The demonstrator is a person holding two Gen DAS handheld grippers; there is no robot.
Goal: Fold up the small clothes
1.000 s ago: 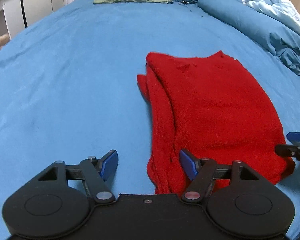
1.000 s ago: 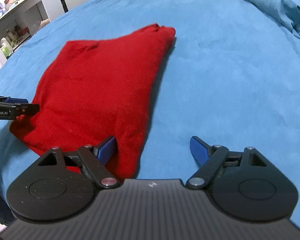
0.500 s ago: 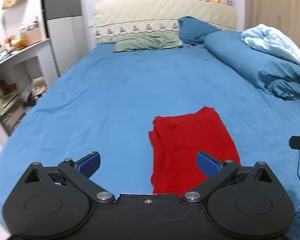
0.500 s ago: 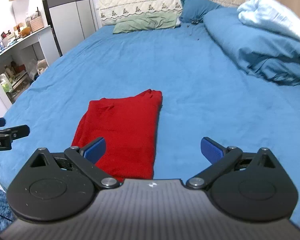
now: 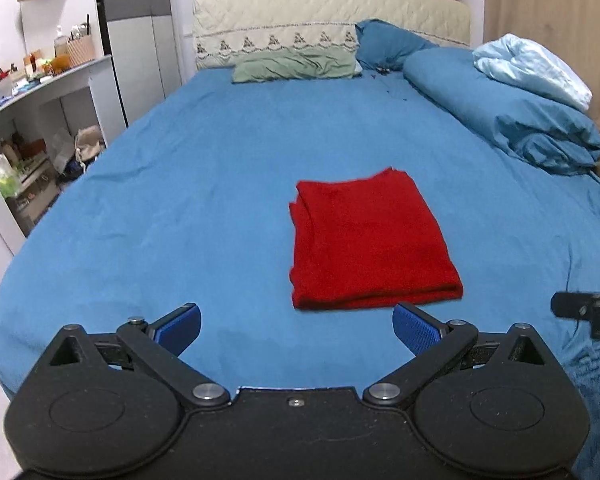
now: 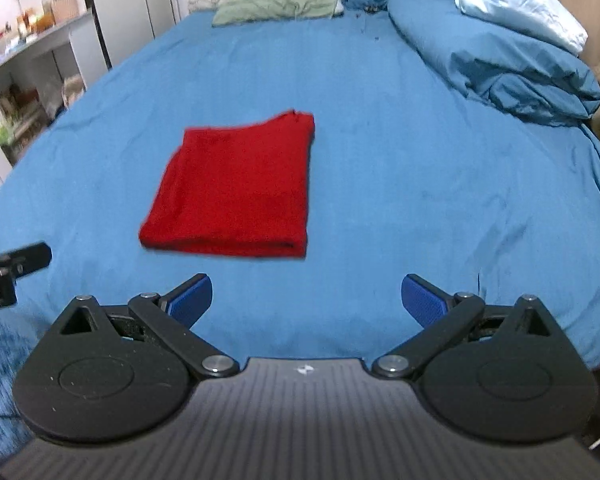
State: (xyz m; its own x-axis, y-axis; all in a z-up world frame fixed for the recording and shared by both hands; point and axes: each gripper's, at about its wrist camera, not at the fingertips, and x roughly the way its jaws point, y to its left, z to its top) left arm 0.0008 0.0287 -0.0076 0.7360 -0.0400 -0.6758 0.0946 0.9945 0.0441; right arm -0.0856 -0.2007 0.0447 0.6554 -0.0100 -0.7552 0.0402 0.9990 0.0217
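A red garment (image 5: 368,240) lies folded into a flat rectangle on the blue bed sheet (image 5: 188,200); it also shows in the right wrist view (image 6: 236,192). My left gripper (image 5: 297,328) is open and empty, held back from the garment's near edge, above the front of the bed. My right gripper (image 6: 306,300) is open and empty, also held back from the garment, which lies ahead and to its left. Each gripper's tip shows at the edge of the other's view: the right gripper in the left wrist view (image 5: 588,310), the left gripper in the right wrist view (image 6: 12,264).
A rolled blue duvet (image 5: 512,116) with a pale blue blanket (image 5: 532,68) lies along the bed's right side. A green pillow (image 5: 296,66) and a blue pillow (image 5: 388,42) lie at the headboard. A cluttered shelf unit (image 5: 32,120) stands left of the bed.
Both grippers have pulled back and up from the garment's near corners and opened wider. The garment stays folded on the bed and looks smaller and farther away.
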